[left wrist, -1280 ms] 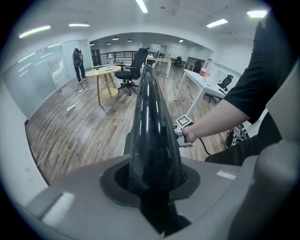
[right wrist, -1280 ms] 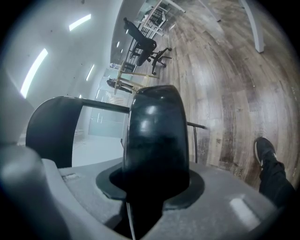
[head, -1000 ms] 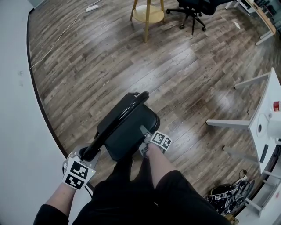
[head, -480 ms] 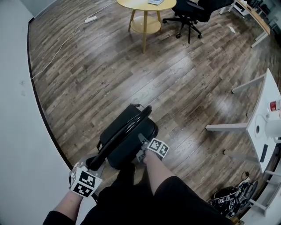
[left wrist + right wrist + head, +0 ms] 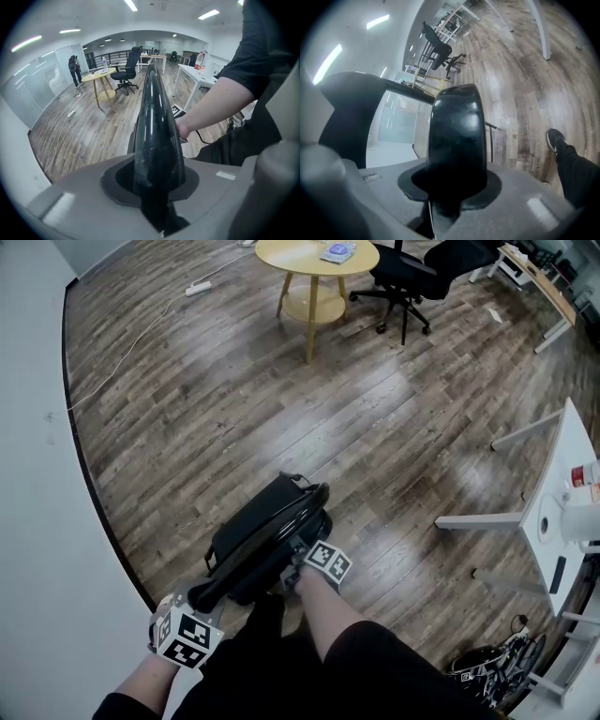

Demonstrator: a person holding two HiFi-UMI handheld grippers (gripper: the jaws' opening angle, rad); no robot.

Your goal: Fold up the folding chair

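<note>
Head view puts me right over the job. My left hand-held gripper (image 5: 200,602) sits lowest in frame, clamped on the near end of the folding chair's (image 5: 255,521) glossy back rail (image 5: 267,538). Its own view shows that rail filling the gap between the jaws and tapering away from me.

Just beyond, my right hand-held gripper (image 5: 300,557) has hold of the padded seat edge (image 5: 457,136). Its jaws have just been closing, and the pad sits squarely between them, pressed on both sides.

The folding chair stands on the wood floor (image 5: 187,399) directly ahead of both hands, its long axis running from the left one up and to the right. I judge the seat lies close against the back, so the fold looks nearly done. What is left turns on the right hand, the nearer one to the seat, bringing it flat to the rail while the left steadies.

Far off stand a round table (image 5: 317,257) and an office chair (image 5: 412,273).
</note>
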